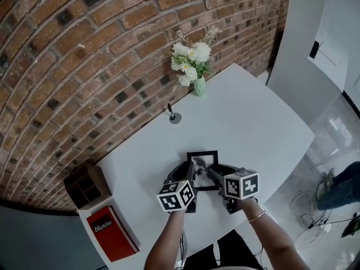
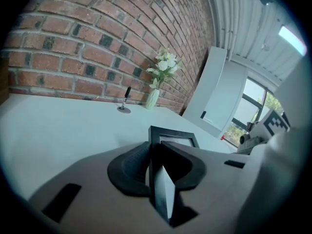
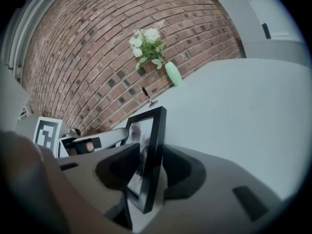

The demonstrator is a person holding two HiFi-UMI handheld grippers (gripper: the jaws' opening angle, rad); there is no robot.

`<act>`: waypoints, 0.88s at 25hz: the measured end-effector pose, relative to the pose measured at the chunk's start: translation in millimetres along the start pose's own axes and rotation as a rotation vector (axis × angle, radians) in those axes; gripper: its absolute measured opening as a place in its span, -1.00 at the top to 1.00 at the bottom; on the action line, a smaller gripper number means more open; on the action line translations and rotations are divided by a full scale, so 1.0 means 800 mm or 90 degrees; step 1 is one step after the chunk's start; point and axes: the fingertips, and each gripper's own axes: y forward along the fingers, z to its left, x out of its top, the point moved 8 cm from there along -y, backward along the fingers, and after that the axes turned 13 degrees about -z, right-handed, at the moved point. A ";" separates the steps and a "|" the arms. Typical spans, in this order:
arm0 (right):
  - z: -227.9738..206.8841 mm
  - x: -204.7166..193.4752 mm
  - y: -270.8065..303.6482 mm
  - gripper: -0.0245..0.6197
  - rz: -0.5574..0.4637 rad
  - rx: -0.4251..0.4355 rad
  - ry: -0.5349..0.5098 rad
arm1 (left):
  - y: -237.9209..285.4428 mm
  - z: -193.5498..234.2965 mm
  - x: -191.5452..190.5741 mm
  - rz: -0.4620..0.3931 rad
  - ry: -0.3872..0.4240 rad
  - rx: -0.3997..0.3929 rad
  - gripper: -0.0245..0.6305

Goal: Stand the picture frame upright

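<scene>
l gripper [image 2: 156, 150] clamped on picture frame [image 2: 169, 131], r gripper [image 3: 150, 147] released, frame between jaws

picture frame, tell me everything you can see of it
The picture frame is small, with a plain black border, perhaps wood or plastic, around a greyish print. It stands on its lower edge near the front of the white table, roughly upright. The left gripper is shut on one side edge. The right gripper straddles the other side, jaws apart.

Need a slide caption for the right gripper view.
Picture frame edge-on inside the open right gripper, with white table, flower vase and brick wall behind.
</scene>
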 end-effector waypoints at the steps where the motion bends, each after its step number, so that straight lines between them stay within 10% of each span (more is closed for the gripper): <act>1: 0.002 0.002 -0.001 0.47 -0.004 0.005 -0.008 | -0.002 -0.001 0.002 -0.005 0.002 0.003 0.73; 22: 0.092 0.064 0.021 0.56 -0.025 0.217 -0.143 | -0.093 0.006 0.086 -0.148 0.038 0.155 0.72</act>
